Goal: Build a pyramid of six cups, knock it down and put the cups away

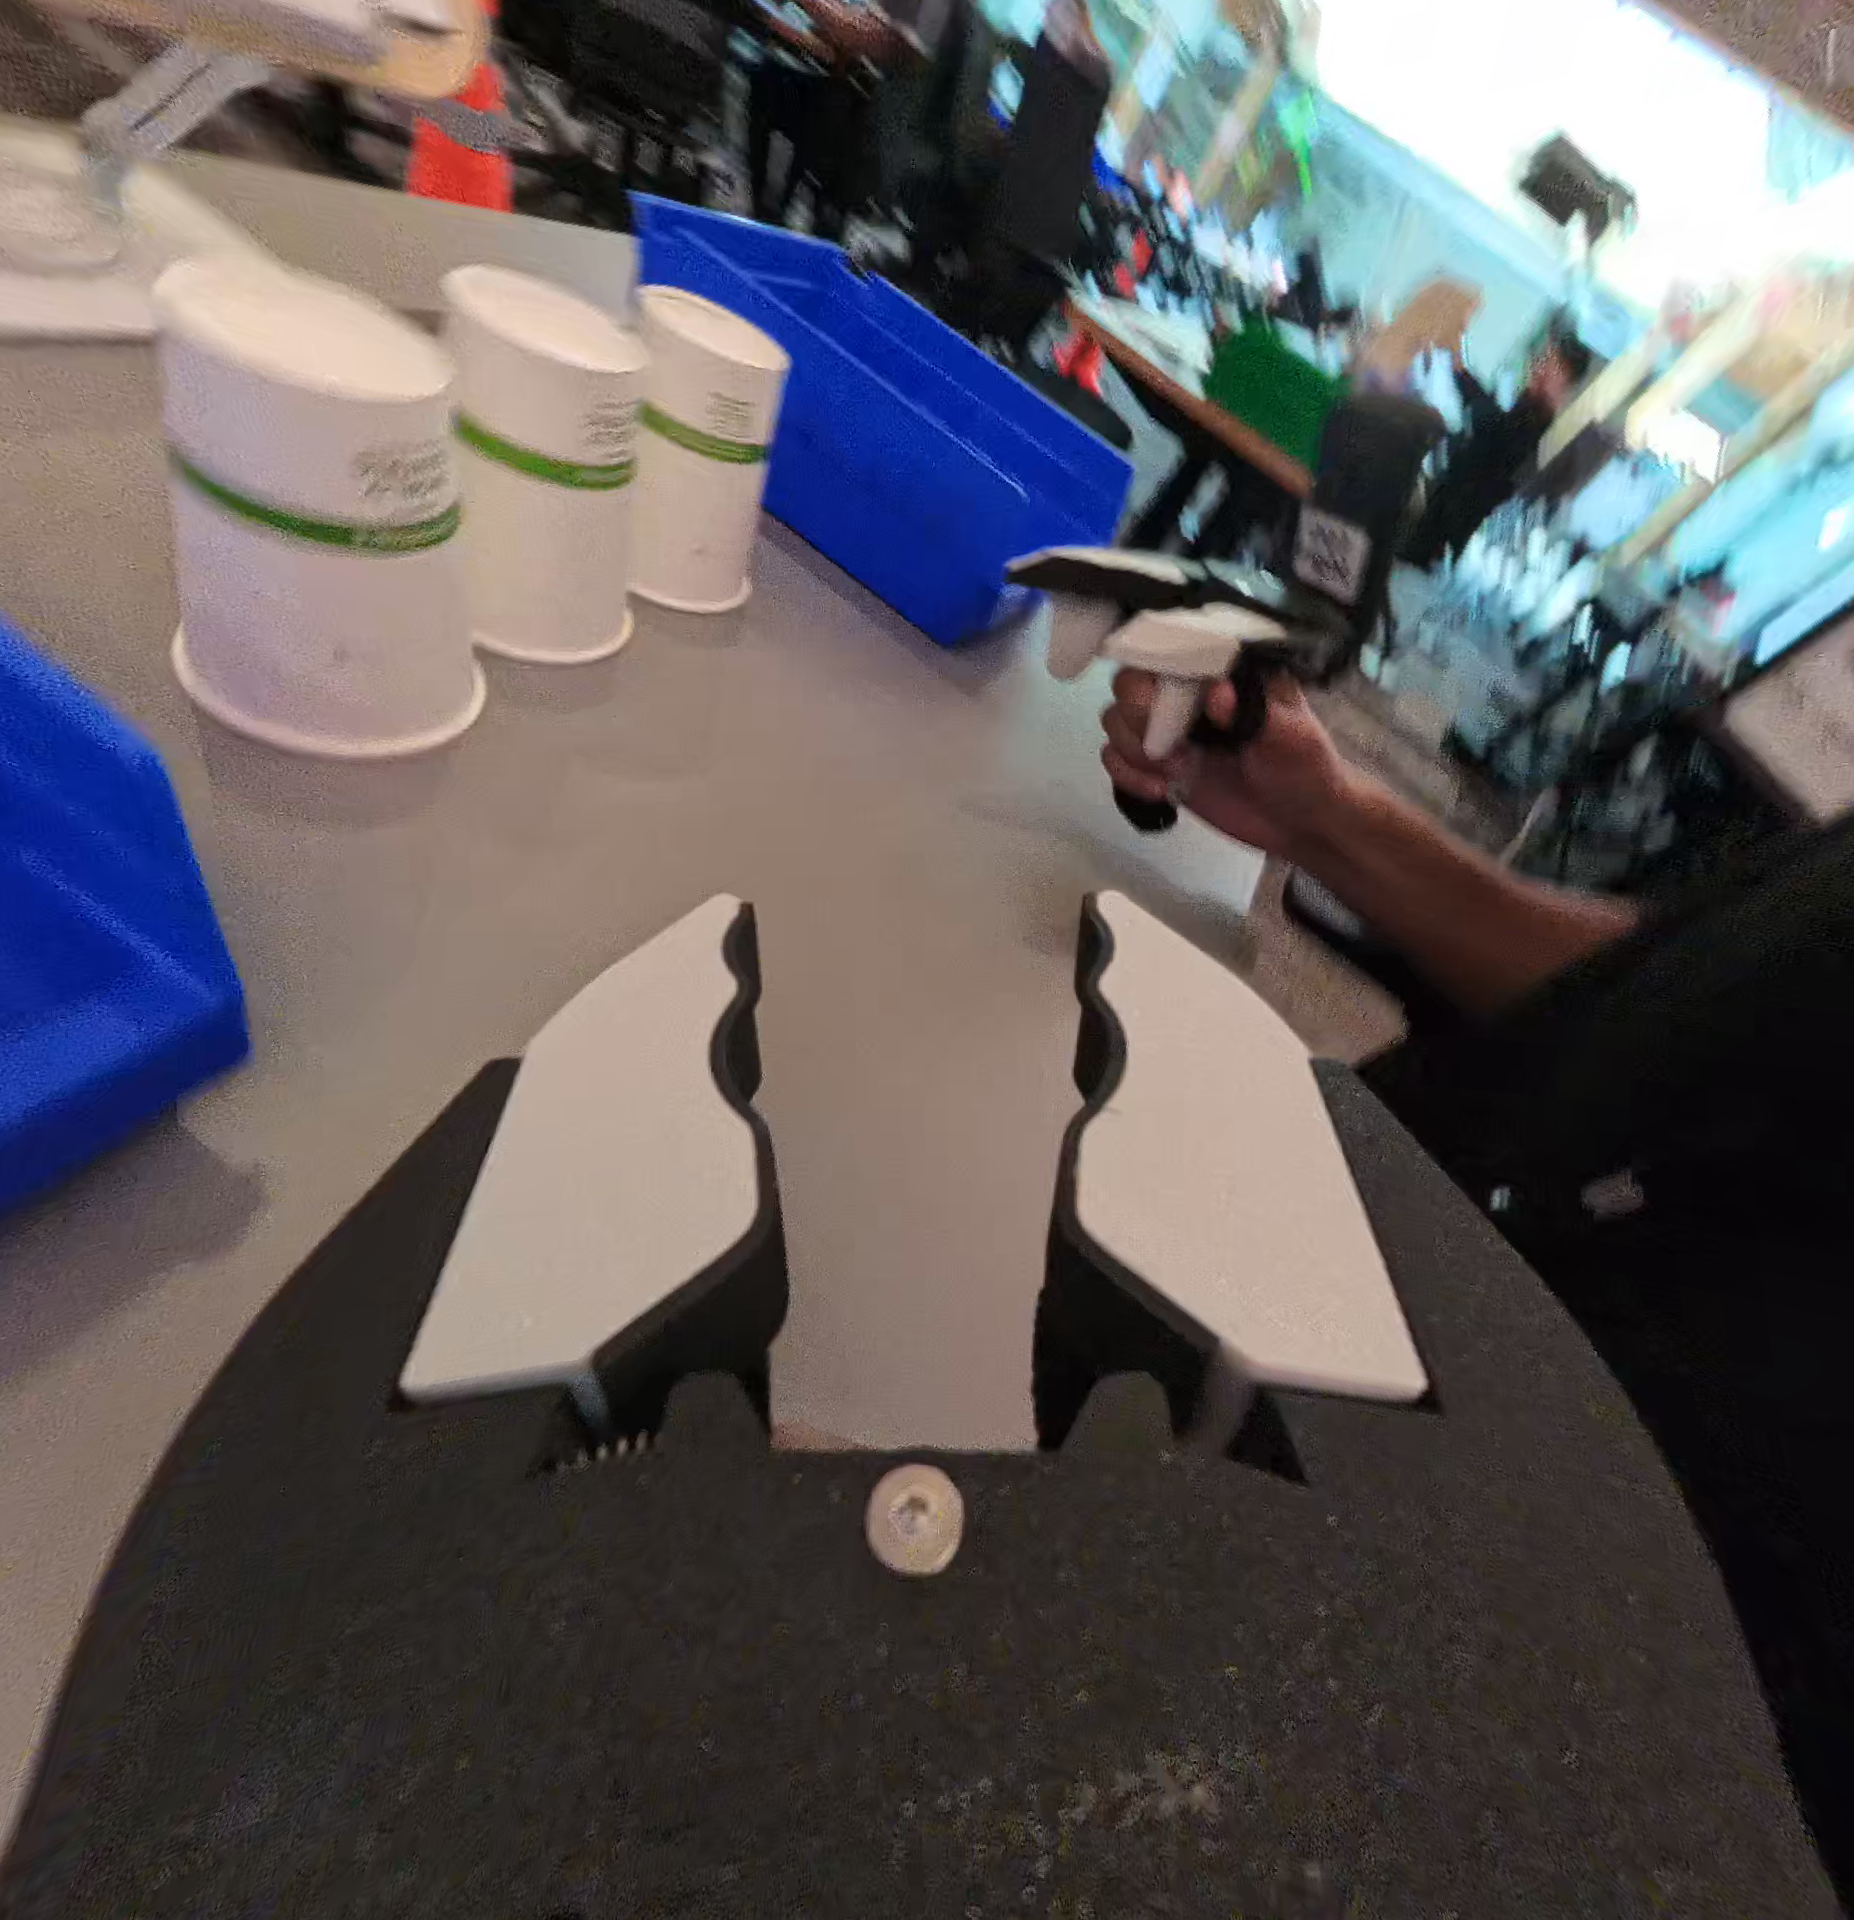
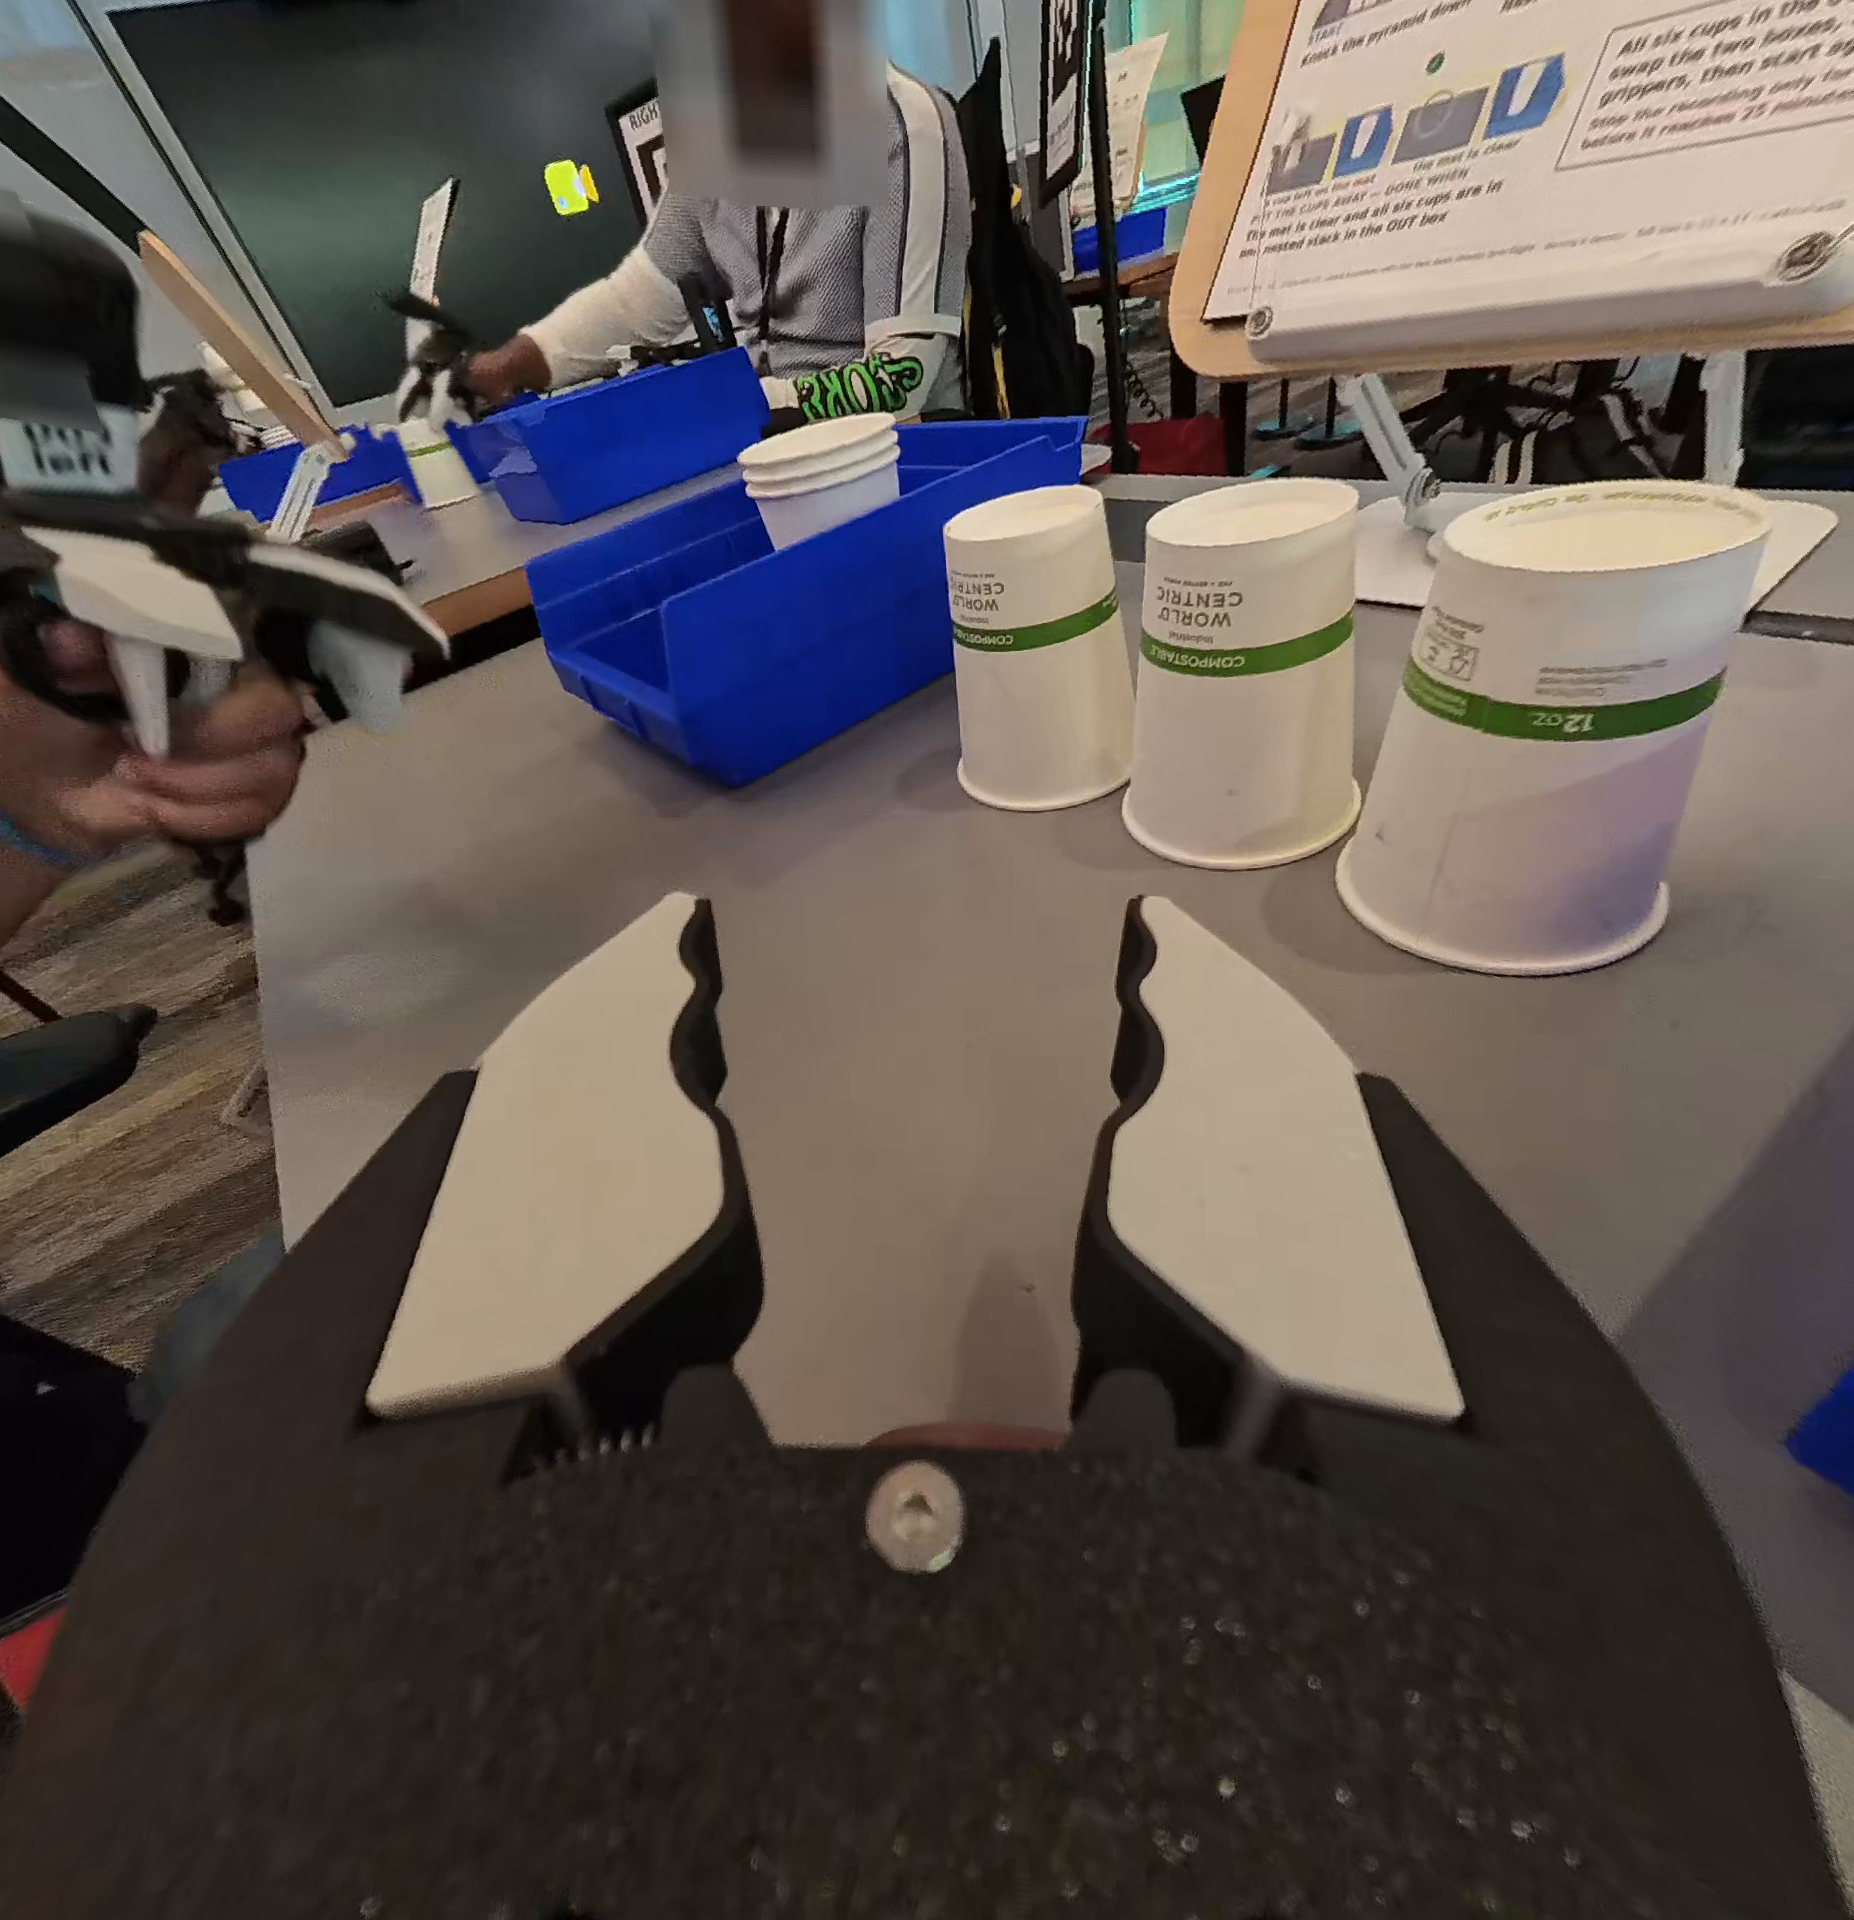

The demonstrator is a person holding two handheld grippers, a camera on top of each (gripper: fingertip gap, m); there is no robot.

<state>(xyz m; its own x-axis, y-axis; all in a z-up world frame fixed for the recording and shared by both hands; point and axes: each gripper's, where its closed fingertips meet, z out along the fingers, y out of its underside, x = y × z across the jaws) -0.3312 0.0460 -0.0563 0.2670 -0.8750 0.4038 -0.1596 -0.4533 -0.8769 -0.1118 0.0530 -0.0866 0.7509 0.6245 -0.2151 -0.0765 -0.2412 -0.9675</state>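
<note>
while three upturned cups [image 2: 1245,686] stand beside the blue bin [image 2: 757,634], both grippers [image 1: 915,914] [image 2: 918,914] hover with jaws wide apart, empty.

Printed wording runs upside down above and on the green bands of three inverted white paper cups [image 2: 1240,665] on the counter [image 2: 902,935], and further print covers an instruction sheet [image 2: 1588,135] on a tilted board, a fiducial marker placard [image 2: 1060,94] and a dark garment [image 2: 855,387].
</note>
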